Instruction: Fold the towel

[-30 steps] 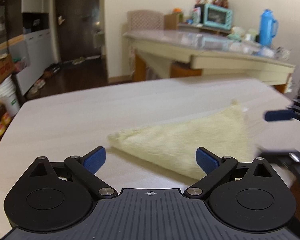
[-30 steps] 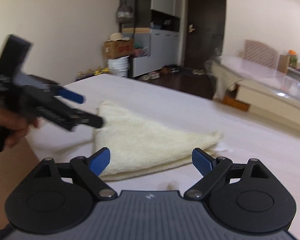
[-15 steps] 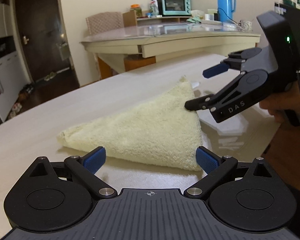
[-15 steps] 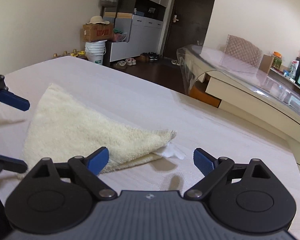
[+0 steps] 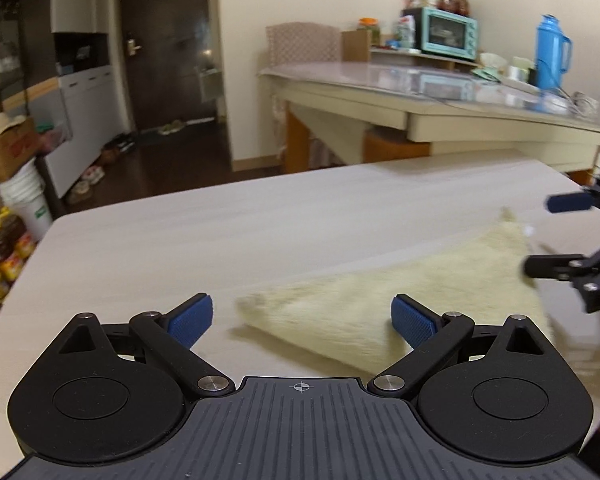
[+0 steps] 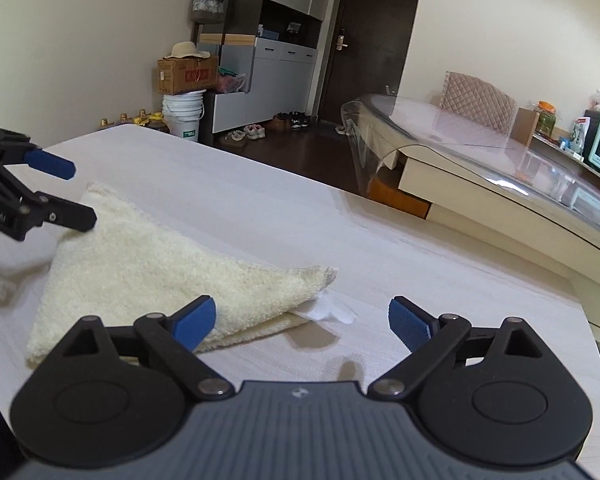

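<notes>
A pale yellow towel (image 5: 404,300) lies folded into a triangle on the light wooden table (image 5: 220,240). It also shows in the right wrist view (image 6: 148,268), with a white label (image 6: 332,312) sticking out at its near corner. My left gripper (image 5: 302,318) is open and empty, just in front of the towel's left corner. My right gripper (image 6: 300,320) is open and empty, above the corner with the label. The right gripper appears at the right edge of the left wrist view (image 5: 556,236); the left gripper appears at the left of the right wrist view (image 6: 76,192), over the towel's far corner.
A second table with a glass top (image 5: 440,88) stands beyond, with a teal toaster oven (image 5: 448,34) and a blue flask (image 5: 550,52). On the floor at the left are a white bucket (image 6: 184,114), a cardboard box (image 6: 188,74) and bottles (image 5: 0,256).
The left wrist view has swung back to the left, so the towel now sits to its right. The right gripper has drawn back slightly. The towel has not moved.
</notes>
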The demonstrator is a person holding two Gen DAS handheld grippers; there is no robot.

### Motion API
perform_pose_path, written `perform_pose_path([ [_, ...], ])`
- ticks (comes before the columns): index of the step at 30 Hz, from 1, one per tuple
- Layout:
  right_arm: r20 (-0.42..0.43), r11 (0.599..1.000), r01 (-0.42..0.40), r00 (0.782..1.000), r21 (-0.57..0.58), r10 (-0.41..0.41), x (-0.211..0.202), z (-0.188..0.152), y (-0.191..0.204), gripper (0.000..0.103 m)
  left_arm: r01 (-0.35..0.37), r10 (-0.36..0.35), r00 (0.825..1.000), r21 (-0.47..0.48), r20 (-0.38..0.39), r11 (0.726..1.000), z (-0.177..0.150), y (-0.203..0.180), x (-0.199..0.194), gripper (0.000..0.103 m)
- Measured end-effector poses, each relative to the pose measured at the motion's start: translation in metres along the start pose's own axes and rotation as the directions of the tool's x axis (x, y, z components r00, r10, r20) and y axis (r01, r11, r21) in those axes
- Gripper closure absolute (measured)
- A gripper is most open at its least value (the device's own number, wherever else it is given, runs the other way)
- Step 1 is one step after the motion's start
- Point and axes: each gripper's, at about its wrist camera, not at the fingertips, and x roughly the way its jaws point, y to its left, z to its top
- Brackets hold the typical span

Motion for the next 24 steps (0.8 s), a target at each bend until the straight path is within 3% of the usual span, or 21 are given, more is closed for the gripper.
perform_pose_path([
  [9, -0.018, 1.000, 0.007, 1.000, -0.022, -0.007, 0.005, 0.000, 0.001, 0.003, -0.021, 0.021, 0.999, 0.032, -0.025, 0.999, -0.005, 0.009, 0.010, 0.003],
  [15, 0.007, 0.999, -0.014, 1.000, 0.052, 0.014, -0.016, -0.003, -0.003, 0.002, -0.065, 0.065, 0.998, 0.011, -0.024, 0.998, -0.006, 0.003, -0.013, 0.001],
  [24, -0.002, 0.975, -0.119, 0.993, 0.185, 0.122, -0.049, -0.018, 0.000, 0.000, -0.045, 0.042, 0.996, -0.042, -0.074, 0.998, -0.021, -0.009, -0.037, 0.000],
])
